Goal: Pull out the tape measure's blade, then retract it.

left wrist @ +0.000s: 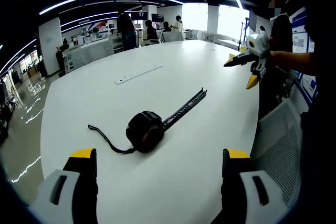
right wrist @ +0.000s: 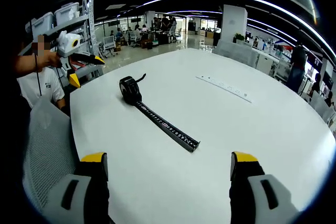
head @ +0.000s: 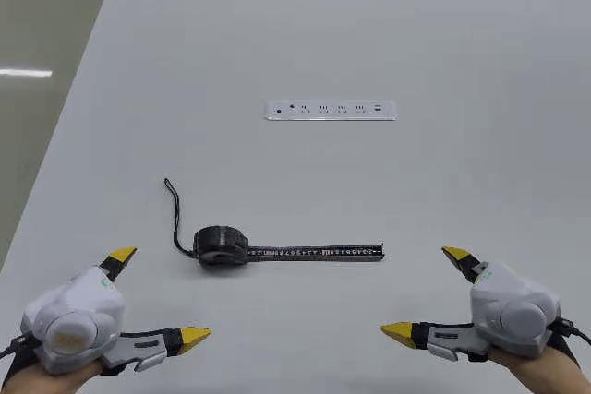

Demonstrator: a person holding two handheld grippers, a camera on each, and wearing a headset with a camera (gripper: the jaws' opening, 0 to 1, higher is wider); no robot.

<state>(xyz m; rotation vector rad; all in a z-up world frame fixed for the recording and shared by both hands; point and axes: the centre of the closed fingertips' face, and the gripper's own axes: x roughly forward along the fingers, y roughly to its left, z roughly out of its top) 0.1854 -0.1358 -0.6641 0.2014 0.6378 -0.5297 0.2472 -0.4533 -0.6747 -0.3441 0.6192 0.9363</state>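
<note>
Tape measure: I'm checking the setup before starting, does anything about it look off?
The black tape measure lies on the white table with its dark blade already pulled out, flat and straight. Nothing looks damaged or spilled.

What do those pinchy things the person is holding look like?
The left hand-held gripper and right hand-held gripper match. Each has a rounded white shell, a bit like a fat computer mouse. Two jaws stick out of it, grey first, then black, ending in pointy yellow tips. A thin dark cable runs from the back of the right one.
</note>
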